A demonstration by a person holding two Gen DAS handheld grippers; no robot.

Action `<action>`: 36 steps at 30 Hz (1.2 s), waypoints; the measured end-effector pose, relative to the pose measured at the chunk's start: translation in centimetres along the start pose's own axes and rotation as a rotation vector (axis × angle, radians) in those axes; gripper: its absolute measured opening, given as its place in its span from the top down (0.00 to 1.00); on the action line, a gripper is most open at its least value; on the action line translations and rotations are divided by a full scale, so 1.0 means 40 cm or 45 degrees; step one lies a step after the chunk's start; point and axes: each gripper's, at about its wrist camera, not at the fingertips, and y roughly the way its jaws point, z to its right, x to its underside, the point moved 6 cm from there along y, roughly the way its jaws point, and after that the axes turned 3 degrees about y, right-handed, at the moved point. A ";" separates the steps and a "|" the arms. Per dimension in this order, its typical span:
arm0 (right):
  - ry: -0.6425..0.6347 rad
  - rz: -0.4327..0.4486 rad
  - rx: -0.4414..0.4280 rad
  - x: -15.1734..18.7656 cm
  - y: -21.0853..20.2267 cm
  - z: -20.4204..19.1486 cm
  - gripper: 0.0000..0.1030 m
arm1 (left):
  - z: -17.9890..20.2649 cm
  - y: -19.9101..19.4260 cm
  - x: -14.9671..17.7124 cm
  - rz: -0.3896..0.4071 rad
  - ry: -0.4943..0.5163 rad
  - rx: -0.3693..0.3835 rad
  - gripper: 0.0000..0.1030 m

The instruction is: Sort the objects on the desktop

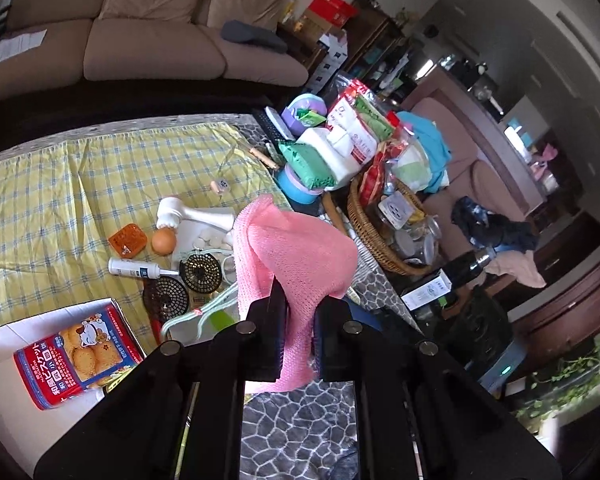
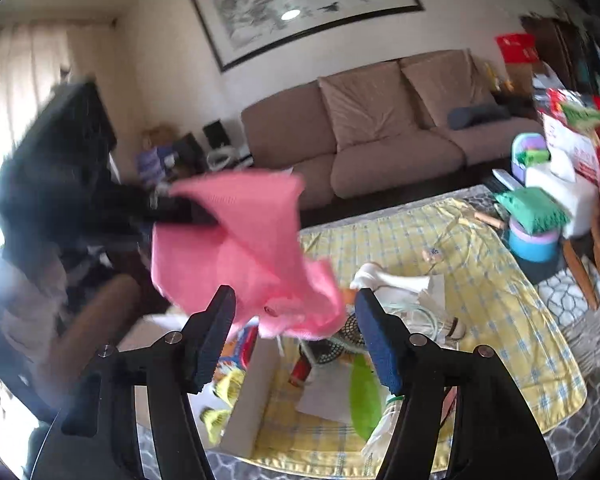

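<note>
Right now the left gripper is clamped on the pink knit cloth, pads pinching a bunched edge; the rest of the cloth balloons up toward 12 o'clock of the jaws, held in the air over the right edge of the yellow checked tablecloth. The right gripper has its jaws spread with nothing pressed between the pads; in its view the same cloth hangs just beyond the fingertips at 11–12 o'clock, its lowest corner dipping near the gap but, as far as I can tell, not gripped. In that view the left gripper comes in from 9 o'clock, so the cloth's long axis runs roughly 10-to-4 from that pinch down to the loose corner. My read: next move hinges on that loose corner, right hand is nearer it. The biscuit tin sits in the white box at 8 o'clock in the left view. The wicker basket is at 2 o'clock.
</note>
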 end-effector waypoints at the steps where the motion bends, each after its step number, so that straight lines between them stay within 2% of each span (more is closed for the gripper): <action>1: -0.011 0.005 0.000 0.001 0.005 0.000 0.53 | 0.005 -0.002 -0.001 -0.001 0.005 0.000 0.90; 2: -0.019 0.008 -0.012 0.000 0.013 0.000 0.75 | 0.010 -0.004 -0.003 -0.002 0.013 -0.007 0.90; 3: -0.017 0.003 -0.019 -0.001 0.022 0.004 0.85 | 0.013 -0.006 -0.003 -0.003 0.020 -0.013 0.90; 5: -0.004 0.006 -0.031 0.000 0.023 0.010 0.91 | 0.015 -0.011 -0.006 0.001 0.019 -0.017 0.90; 10: 0.063 0.081 -0.076 -0.028 -0.025 0.026 0.93 | -0.011 -0.014 -0.014 0.021 -0.011 -0.031 0.88; 11: 0.058 0.096 -0.058 -0.040 -0.038 0.025 0.93 | -0.017 -0.013 -0.013 0.019 -0.017 -0.036 0.79; 12: 0.043 0.109 -0.041 -0.053 -0.052 0.027 0.93 | -0.022 -0.011 -0.010 0.011 -0.022 -0.050 0.54; 14: 0.021 0.106 -0.012 -0.075 -0.071 0.026 0.93 | -0.043 -0.021 -0.006 0.033 -0.020 -0.115 0.22; 18: -0.059 0.112 0.076 -0.146 -0.117 0.022 0.94 | -0.052 -0.054 0.001 0.084 0.028 -0.157 0.22; 20: -0.097 0.112 0.102 -0.191 -0.140 0.007 0.94 | -0.039 -0.069 0.012 0.098 0.063 -0.134 0.22; 22: -0.148 0.078 0.138 -0.214 -0.149 -0.006 0.94 | -0.009 -0.082 0.028 0.117 0.112 -0.099 0.22; 24: -0.182 -0.008 0.181 -0.215 -0.153 -0.015 0.94 | 0.025 -0.085 0.057 0.111 0.177 -0.116 0.21; 28: -0.154 -0.209 0.252 -0.129 -0.131 0.022 0.91 | 0.070 -0.040 0.148 0.012 0.288 -0.136 0.21; 31: -0.068 -0.356 0.302 -0.013 -0.081 0.100 0.74 | 0.066 0.045 0.226 -0.125 0.332 -0.183 0.23; 32: -0.038 -0.392 0.303 0.016 -0.068 0.116 0.70 | 0.061 0.084 0.255 -0.180 0.349 -0.203 0.27; 34: 0.024 -0.469 0.326 0.088 -0.034 0.164 0.70 | 0.042 0.147 0.296 -0.263 0.343 -0.245 0.35; 36: 0.093 -0.505 0.337 0.134 -0.004 0.210 0.70 | 0.014 0.214 0.320 -0.311 0.270 -0.267 0.39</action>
